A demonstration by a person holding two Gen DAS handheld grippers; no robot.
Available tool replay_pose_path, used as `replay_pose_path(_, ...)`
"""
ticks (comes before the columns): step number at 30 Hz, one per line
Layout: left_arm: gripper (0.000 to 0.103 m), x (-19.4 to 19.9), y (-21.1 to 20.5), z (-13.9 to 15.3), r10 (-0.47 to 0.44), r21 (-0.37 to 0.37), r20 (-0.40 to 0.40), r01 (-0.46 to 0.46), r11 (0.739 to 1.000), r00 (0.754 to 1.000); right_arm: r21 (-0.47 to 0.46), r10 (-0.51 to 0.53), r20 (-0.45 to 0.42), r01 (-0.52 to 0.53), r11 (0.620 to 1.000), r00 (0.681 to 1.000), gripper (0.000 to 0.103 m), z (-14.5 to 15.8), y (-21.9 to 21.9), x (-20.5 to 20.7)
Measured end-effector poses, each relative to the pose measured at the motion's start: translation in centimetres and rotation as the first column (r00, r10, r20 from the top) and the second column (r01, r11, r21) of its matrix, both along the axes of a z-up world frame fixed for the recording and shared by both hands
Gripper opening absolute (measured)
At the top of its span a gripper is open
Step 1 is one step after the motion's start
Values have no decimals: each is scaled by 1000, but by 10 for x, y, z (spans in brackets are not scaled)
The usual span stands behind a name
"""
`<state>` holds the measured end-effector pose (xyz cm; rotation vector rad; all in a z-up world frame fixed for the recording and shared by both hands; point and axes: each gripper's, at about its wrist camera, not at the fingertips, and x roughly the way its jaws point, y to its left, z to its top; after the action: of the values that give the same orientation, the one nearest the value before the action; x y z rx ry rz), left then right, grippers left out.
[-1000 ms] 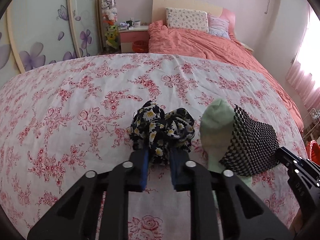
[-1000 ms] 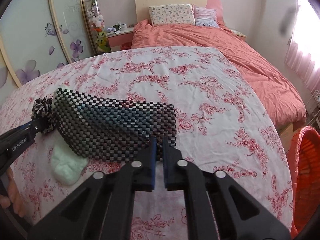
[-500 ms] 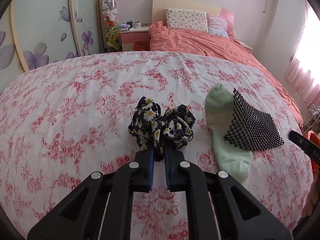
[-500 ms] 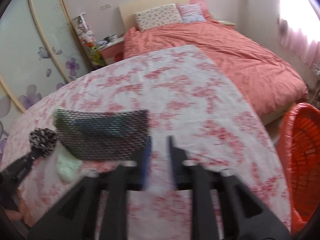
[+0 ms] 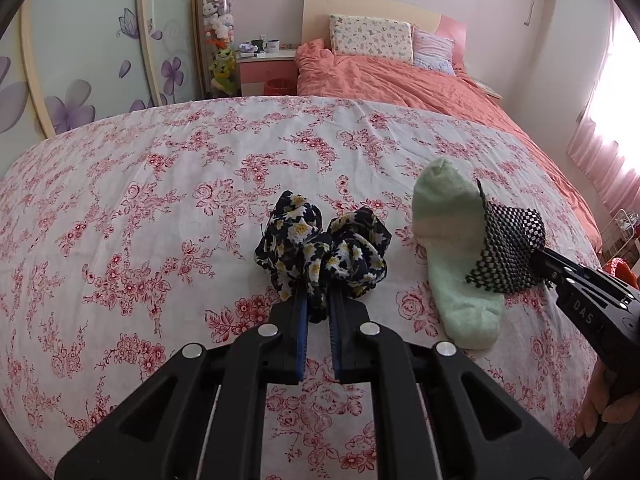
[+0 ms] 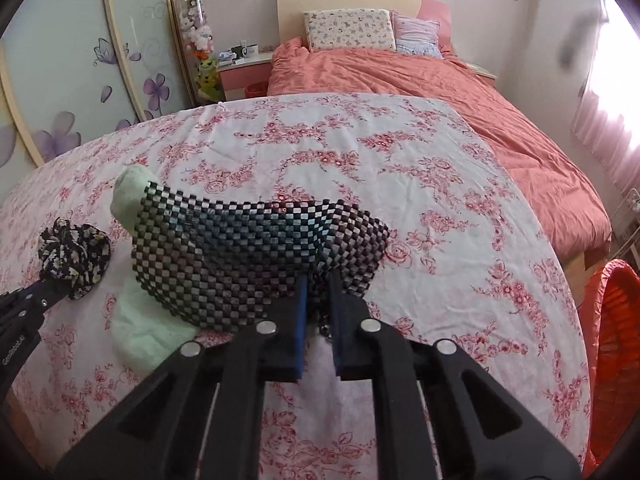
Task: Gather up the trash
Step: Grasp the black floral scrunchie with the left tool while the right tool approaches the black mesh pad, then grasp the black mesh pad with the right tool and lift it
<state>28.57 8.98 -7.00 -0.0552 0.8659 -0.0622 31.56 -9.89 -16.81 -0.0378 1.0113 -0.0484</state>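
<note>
At the bottom centre of your left wrist view, your left tool (image 5: 318, 300) is clenched on the dark floral scrunchie (image 5: 322, 252), its blue pads (image 5: 302, 332) pinching the fabric from both sides. The scrunchie sits on the white, red-rose sheet (image 5: 160, 208) that covers the near surface and fills the middle of the frame. Just right of it, a pale green sock (image 5: 448, 256) lies lengthwise on the sheet, toe toward you.

At the bottom centre of your right wrist view, your right tool (image 6: 318, 300) is clamped on the near edge of the black checkered mesh mat (image 6: 248, 256). The mat spreads left from the grip and drapes over the sock (image 6: 130, 190), whose ends show past it. At the left edge of that view the scrunchie (image 6: 74, 256) sits in the other tool's tip. At the lower right edge, beside the sheet's border, stands an orange mesh basket (image 6: 616, 340).

Farther back, in the upper right of both views, a bed with a salmon-orange duvet (image 6: 420, 80) runs to a pale headboard (image 6: 348, 4), with a floral pillow (image 6: 348, 30) and a striped pink one (image 6: 416, 36). A pink nightstand (image 6: 244, 72) with mugs stands in the upper centre, next to a tall clear column of plush toys (image 6: 198, 44). Wardrobe panels with purple flowers (image 6: 80, 80) fill the upper left, and pink curtains (image 6: 608, 144) hang at the bright window on the right.
</note>
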Motion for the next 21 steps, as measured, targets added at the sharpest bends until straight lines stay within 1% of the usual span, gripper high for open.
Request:
replay_pose_path(4,9,-1,-1,0,-3,2,0,3,1000,1000,61,-42,12,41,997,999,11,9,-19,-9)
replay_pose_path(8,9,-6,-2,1,-15,-2,-1,15,1000,1000,56,-82,32,80,995,996,10,23,-42,-22)
replay_pose_path(12,9,-18,-5,2,-47,-23,-4,47,999,999,32,-129,13,129,991,992,11,25,-70,-36)
replay_pose_path(15,10,-26,-6,1,-66,-21,-3,66,998,998,53,-132,7,132,990,991,21,23,-81,-45)
replay_pose_path(16,11,-27,-7,1,-64,-22,-5,64,998,998,66,-137,10,136,989,991,30,23,-83,-46)
replay_pose_path(18,20,-25,-7,0,-59,-27,-11,59,998,998,92,-142,11,140,986,990,43,22,-83,-47)
replay_pose_path(19,32,-24,-7,0,-47,-34,-13,47,998,999,108,-141,15,138,985,990,48,22,-82,-45)
replay_pose_path(20,38,-23,-6,1,-39,-41,-12,38,998,999,111,-138,15,135,985,990,50,22,-80,-43)
replay_pose_path(21,46,-22,-6,2,-32,-54,-9,31,998,999,111,-134,14,131,985,991,54,21,-78,-42)
